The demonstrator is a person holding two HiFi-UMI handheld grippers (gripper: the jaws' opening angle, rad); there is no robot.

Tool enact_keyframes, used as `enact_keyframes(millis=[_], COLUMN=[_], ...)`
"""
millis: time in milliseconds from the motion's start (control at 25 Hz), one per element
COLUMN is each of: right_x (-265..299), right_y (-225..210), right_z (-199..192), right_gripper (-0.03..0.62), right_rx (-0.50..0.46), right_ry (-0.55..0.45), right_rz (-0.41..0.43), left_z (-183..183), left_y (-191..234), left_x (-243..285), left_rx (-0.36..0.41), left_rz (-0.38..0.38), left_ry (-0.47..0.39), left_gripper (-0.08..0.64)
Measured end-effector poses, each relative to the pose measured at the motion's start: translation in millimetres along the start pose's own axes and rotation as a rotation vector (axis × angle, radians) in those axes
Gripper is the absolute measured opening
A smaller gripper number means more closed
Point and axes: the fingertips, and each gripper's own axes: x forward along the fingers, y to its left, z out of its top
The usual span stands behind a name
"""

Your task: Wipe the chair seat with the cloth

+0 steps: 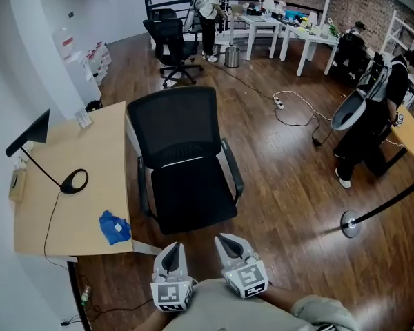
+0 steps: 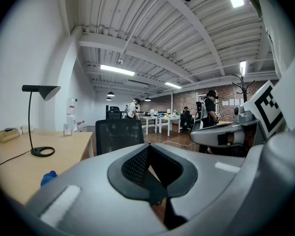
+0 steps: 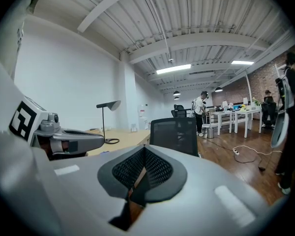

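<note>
Lowest in the head view, at bottom centre, the left gripper (image 1: 172,250) and the right gripper (image 1: 226,240) sit side by side, pointing up-frame toward the chair. Each gripper's own view shows its jaws closed tip to tip, with nothing between them. Just above them in the frame is the bare black chair seat (image 1: 193,198) of a mesh-backed office chair (image 1: 183,126). Left of the seat, at lower left, the crumpled blue cloth (image 1: 114,227) lies near the lower right corner of the light wooden surface (image 1: 69,219), apart from both grippers and from the chair. Further up that surface, a black desk lamp (image 1: 69,182) stands on its ring base. Beyond, on the dark wood floor (image 1: 276,178), a white power strip (image 1: 279,103) trails its cable at centre right. A second black office chair (image 1: 172,43) stands at upper centre. A person (image 1: 210,9) stands beside white tables (image 1: 262,21) at the top.
</note>
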Motion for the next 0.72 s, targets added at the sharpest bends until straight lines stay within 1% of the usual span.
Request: enact_keyframes(millis=[720], right_x=[2.8], right_y=[4.2], right_z=[-2.2], right_gripper=[0.003], right_rx=[-0.005], right_ry=[0.01], right_rz=[0.008], left_z=[-2.1], left_y=[1.8], left_x=[-1.2], left_rx=[-0.012], left_rz=[0.002], left_ry=[-0.008], left_gripper=[0.006])
